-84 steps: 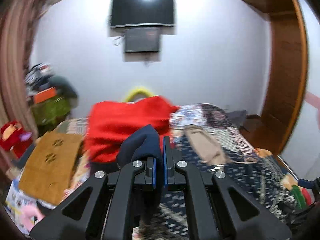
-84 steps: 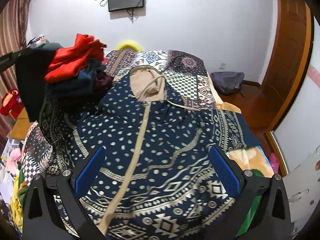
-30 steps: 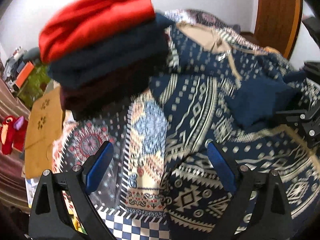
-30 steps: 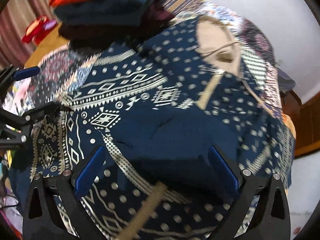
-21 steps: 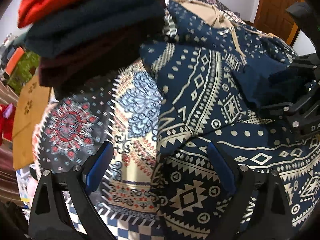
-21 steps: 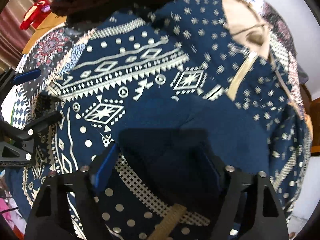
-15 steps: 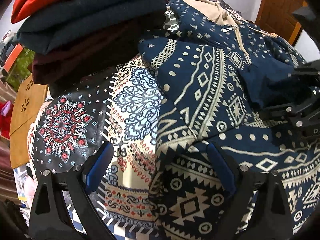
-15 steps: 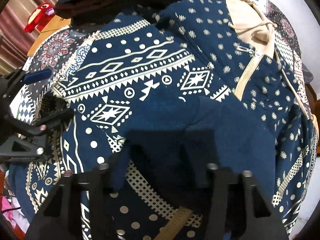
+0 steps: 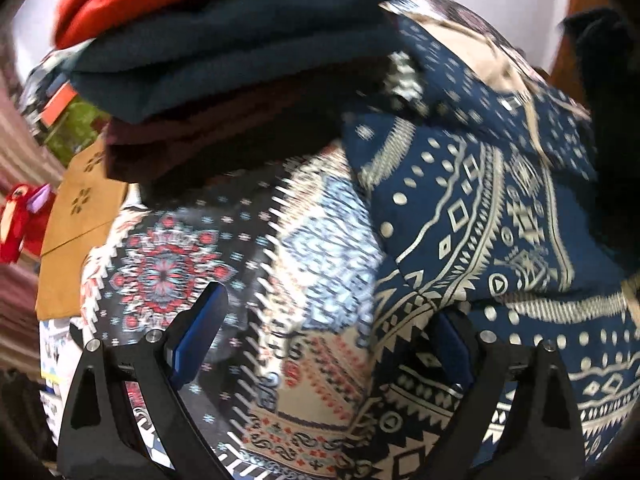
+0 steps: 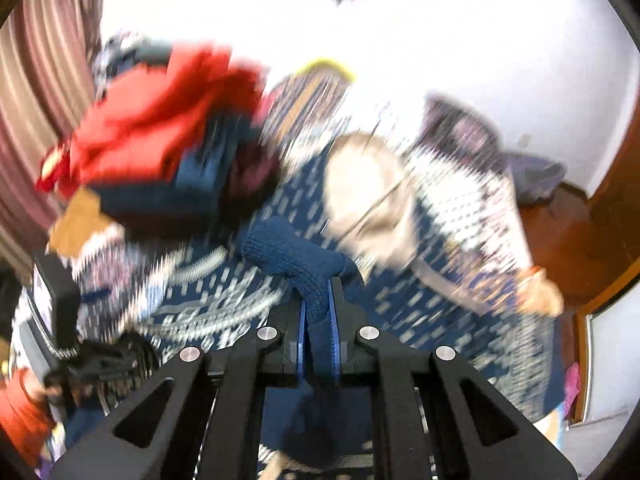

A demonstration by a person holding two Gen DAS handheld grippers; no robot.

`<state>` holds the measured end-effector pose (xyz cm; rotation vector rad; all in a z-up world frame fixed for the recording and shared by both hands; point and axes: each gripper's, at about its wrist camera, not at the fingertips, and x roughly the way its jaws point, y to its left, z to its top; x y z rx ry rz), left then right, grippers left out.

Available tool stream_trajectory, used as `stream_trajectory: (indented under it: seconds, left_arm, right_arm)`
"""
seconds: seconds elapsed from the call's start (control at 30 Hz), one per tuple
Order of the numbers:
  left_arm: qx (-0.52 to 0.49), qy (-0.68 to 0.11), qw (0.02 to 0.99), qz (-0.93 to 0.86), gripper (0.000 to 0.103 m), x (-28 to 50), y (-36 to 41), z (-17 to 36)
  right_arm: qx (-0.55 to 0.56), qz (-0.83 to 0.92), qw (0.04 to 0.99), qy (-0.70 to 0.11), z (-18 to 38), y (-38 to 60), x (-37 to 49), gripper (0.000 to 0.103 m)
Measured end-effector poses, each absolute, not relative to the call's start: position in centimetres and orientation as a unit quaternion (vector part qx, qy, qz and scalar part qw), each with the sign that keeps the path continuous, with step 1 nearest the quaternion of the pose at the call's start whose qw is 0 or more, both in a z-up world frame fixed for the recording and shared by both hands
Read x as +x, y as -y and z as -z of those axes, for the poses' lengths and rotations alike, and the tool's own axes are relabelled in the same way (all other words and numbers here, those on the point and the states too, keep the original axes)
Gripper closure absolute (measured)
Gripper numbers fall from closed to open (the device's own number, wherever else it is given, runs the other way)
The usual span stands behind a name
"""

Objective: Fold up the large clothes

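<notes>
Right gripper (image 10: 319,312) is clamped tight now, blue pads pinching a knitted navy cuff (image 10: 296,256) of the hoodie (image 9: 480,220), and the fold of cuff stands up out of the jaws. A second ago those jaws stood wide over the plain navy patch on the hoodie; half a second ago they were already narrowing on it, and now the closing is done with cloth between the pads. The right view has swung too: before, it looked nearly straight down at patterned cloth, and now the white wall, the curtain and the wooden door edge are all in sight, heavily blurred. The hoodie still lies spread on the bed, its tan hood lining (image 10: 368,184) showing beyond the raised cuff. Over on the other side, the left gripper (image 9: 324,340) stands wide apart with nothing in it, one finger over the patchwork bedspread (image 9: 320,248) and the other finger at the hoodie's edge; whether it touches the cloth I cannot tell. Compared with a second ago the left view sits closer to the bedspread, the hoodie's hem now reaching right to that finger. The stack of folded clothes (image 9: 224,52), red on top, teal and maroon below, sits just beyond on the bed, looming larger than before. The right gripper, seen earlier at the right edge of the left view, now shows there only as a dark shape.
</notes>
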<state>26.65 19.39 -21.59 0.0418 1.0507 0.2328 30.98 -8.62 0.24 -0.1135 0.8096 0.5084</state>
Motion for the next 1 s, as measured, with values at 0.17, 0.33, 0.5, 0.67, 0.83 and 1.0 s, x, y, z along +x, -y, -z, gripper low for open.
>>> stream_trajectory:
  seconds: [0.17, 0.33, 0.5, 0.67, 0.83, 1.0]
  left_arm:
    - [-0.007, -0.492, 0.856, -0.157, 0.008, 26.4, -21.3, 21.2]
    - [-0.037, -0.501, 0.848, -0.169, 0.008, 24.8, -22.9, 22.0]
    - [-0.022, -0.509, 0.843, -0.173, 0.008, 24.3, -22.2, 22.8]
    - [-0.022, -0.517, 0.839, -0.167, 0.008, 23.8, -21.9, 23.1]
    - [-0.015, -0.522, 0.836, -0.167, 0.008, 23.2, -22.0, 23.2]
    - [-0.025, -0.525, 0.833, -0.171, 0.008, 22.1, -22.3, 23.4]
  right_arm:
    - [-0.028, -0.208, 0.907, -0.365, -0.7, 11.5, 31.5, 0.094]
    - [-0.004, -0.178, 0.897, -0.404, 2.2, 15.2, 31.5, 0.094]
    - [0.041, -0.154, 0.872, -0.463, 6.7, 19.1, 30.8, 0.094]
    - [0.054, -0.138, 0.855, -0.496, 9.0, 21.4, 29.0, 0.094]
    - [0.064, -0.127, 0.853, -0.503, 9.9, 22.6, 27.3, 0.092]
    - [0.07, -0.108, 0.857, -0.5, 9.6, 23.5, 26.0, 0.079]
